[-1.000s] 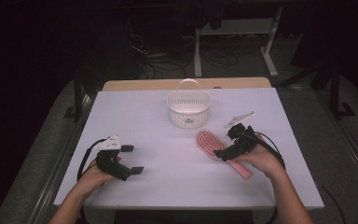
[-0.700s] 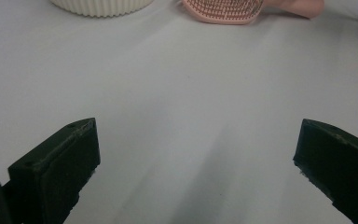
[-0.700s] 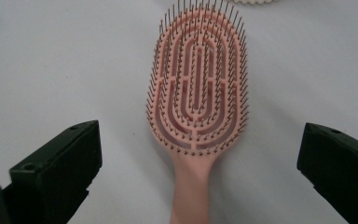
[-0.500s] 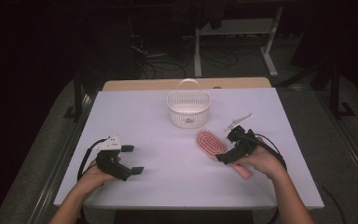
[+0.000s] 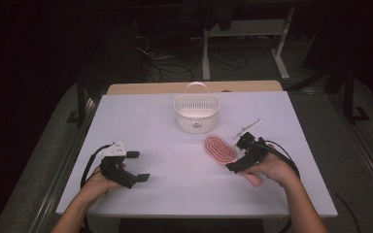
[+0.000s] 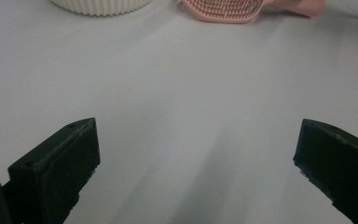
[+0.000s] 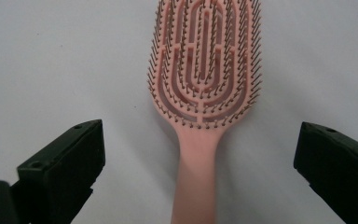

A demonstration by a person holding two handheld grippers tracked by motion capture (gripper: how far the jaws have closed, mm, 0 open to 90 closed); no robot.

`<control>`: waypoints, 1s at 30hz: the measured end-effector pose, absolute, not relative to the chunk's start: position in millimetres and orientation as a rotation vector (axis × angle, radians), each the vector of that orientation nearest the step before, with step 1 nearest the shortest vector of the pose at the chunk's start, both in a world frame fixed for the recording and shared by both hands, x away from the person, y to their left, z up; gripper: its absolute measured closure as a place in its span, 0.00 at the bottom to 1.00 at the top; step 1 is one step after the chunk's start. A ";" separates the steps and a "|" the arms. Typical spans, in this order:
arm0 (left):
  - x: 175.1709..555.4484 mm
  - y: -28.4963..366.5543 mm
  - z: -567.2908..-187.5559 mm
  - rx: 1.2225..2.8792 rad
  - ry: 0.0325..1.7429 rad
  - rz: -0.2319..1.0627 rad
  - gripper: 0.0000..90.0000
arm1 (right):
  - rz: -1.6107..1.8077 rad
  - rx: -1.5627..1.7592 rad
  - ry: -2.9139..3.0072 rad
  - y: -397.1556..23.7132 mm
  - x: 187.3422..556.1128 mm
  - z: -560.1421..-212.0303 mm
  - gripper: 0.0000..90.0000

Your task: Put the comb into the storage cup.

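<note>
A pink hairbrush (image 5: 219,148) lies bristles up on the white table (image 5: 150,121), right of centre. Its handle runs back under the person's right hand. My right gripper (image 5: 239,154) stands open over the brush, one jaw on each side of the handle where it meets the head. In the right gripper view the brush (image 7: 205,70) points away and its handle passes between the wide-apart jaws of the right gripper (image 7: 198,172), touching neither. My left gripper (image 5: 138,166) rests open at the front left with nothing in it. The left gripper (image 6: 196,172) faces bare table, with the brush (image 6: 228,8) far ahead.
A white slatted basket (image 5: 196,114) with an upright handle stands at the back centre; its base (image 6: 100,4) also shows in the left gripper view. A small silver clip-like piece (image 5: 246,128) lies behind the right gripper. Bare table lies between the two hands.
The right gripper has shifted a little toward the person along the brush, staying open. The brush and the left gripper have not moved.
</note>
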State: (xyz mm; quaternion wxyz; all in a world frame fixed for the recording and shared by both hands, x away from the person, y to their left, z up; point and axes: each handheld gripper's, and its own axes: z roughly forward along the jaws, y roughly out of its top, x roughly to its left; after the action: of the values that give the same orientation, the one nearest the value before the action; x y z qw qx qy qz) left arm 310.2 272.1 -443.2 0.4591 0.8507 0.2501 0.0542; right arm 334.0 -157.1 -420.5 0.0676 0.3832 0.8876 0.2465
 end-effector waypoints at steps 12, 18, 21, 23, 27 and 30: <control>309.9 271.8 -443.2 2.094 0.614 0.136 0.00 | 0.672 1.180 2.712 -154.9 333.9 -425.7 0.02; 310.1 272.0 -443.2 2.095 0.614 0.136 0.00 | 0.638 1.195 2.726 -155.6 334.9 -429.5 0.05; 310.1 272.0 -443.2 2.095 0.615 0.136 0.00 | 0.625 1.200 2.735 -155.6 335.2 -431.0 0.07; 310.1 272.1 -443.3 2.095 0.614 0.136 0.00 | 0.626 1.196 2.745 -155.2 334.9 -431.5 0.08; 310.3 271.9 -443.3 2.096 0.614 0.135 0.00 | 0.612 1.195 2.752 -155.0 335.4 -432.2 0.14; 310.0 271.6 -443.3 2.097 0.613 0.135 0.00 | 0.609 1.197 2.756 -154.5 335.3 -432.5 0.17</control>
State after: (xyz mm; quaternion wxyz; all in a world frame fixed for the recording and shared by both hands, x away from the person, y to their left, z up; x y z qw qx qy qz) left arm 310.0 271.6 -443.3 0.4584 0.8514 0.2490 0.0549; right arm 335.3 -154.5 -432.5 0.0380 0.3902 0.8983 0.1985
